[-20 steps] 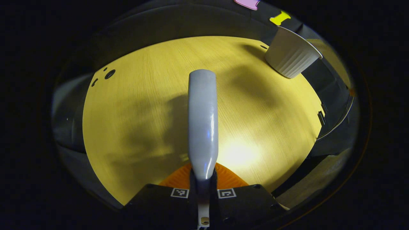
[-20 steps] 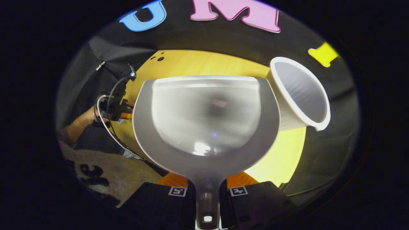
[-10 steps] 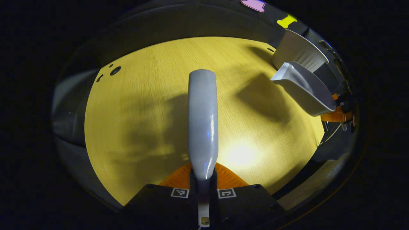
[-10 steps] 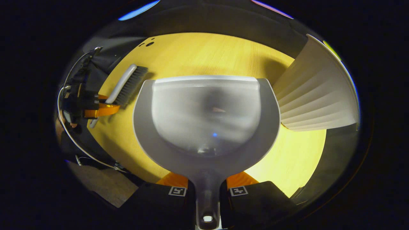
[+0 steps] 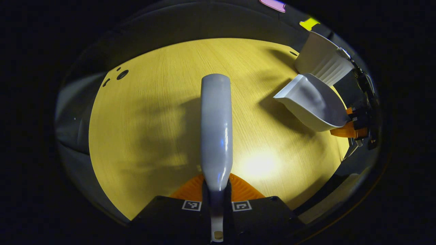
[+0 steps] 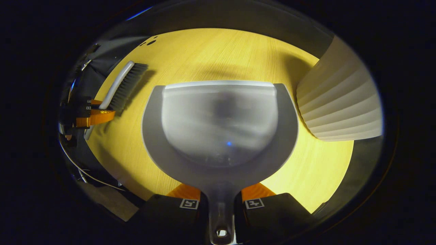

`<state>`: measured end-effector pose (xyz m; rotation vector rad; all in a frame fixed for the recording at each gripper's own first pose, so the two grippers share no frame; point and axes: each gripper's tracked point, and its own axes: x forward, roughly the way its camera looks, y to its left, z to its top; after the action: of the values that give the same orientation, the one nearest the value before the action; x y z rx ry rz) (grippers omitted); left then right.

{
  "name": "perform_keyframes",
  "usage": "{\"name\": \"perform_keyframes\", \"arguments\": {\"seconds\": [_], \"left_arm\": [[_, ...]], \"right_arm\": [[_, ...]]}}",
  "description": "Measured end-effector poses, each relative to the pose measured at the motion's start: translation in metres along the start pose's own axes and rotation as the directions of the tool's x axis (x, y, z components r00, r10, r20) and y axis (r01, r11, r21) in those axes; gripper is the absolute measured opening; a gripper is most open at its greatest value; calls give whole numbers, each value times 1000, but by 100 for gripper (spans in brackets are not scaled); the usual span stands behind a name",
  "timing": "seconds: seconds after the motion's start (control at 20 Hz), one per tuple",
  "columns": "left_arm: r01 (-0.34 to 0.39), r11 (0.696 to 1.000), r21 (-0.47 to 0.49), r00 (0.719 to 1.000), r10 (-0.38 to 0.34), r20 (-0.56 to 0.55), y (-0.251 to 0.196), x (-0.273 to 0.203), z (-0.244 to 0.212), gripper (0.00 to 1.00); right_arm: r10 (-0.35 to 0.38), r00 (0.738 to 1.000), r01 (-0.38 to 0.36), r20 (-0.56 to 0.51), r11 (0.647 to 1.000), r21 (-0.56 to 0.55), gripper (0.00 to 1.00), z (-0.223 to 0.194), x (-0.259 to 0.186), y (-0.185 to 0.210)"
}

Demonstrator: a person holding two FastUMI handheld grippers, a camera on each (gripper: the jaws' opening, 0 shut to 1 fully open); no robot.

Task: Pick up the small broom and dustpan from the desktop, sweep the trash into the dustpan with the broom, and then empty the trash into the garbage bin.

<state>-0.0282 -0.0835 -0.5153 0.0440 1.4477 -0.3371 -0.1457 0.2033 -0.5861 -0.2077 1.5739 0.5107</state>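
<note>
Gripping the dustpan [image 6: 219, 126] by its handle, the right gripper [image 6: 221, 204] holds its mouth pointing up-frame over the counter [image 6: 204, 58], the bin [image 6: 340, 102] just beside it at right, while the left gripper [image 5: 217, 204] clamps the broom [image 5: 216, 129].

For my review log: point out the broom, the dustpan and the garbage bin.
broom [image 5: 216, 129], left gripper view, on its handle back.
dustpan [image 6: 219, 126], right gripper view, inside its scoop.
garbage bin [image 6: 340, 105], right gripper view, on its ribbed side wall.

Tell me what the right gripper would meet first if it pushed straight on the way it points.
Probably the tabletop. The right gripper holds the dustpan by its handle, lip forward and angled down at bare wood. The ribbed bin stands off to its right; depth is unclear.
</note>
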Motion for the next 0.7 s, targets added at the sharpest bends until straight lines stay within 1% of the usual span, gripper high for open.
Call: {"name": "perform_keyframes", "arguments": {"seconds": [0.15,0.35,0.6,0.65,0.7], "left_arm": [[-4,1000,-6,1000,4,-11,-1,0,1,18],[-11,1000,6,1000,11,-25,-1,-1,3,19],[-22,1000,-6,998,22,-52,0,1,6,23],[-22,1000,-6,999,22,-50,-1,0,9,27],[-25,1000,2,999,25,-43,0,-1,10,25]], "right_arm": [[18,1000,-18,-3,1000,11,34,-1,4,0],[15,1000,-15,-16,1000,8,34,-1,9,1],[20,999,-19,-41,1000,25,35,-1,15,2],[22,999,-21,-44,999,24,35,-1,15,2],[30,998,-29,-51,999,25,35,-1,15,3]]}}
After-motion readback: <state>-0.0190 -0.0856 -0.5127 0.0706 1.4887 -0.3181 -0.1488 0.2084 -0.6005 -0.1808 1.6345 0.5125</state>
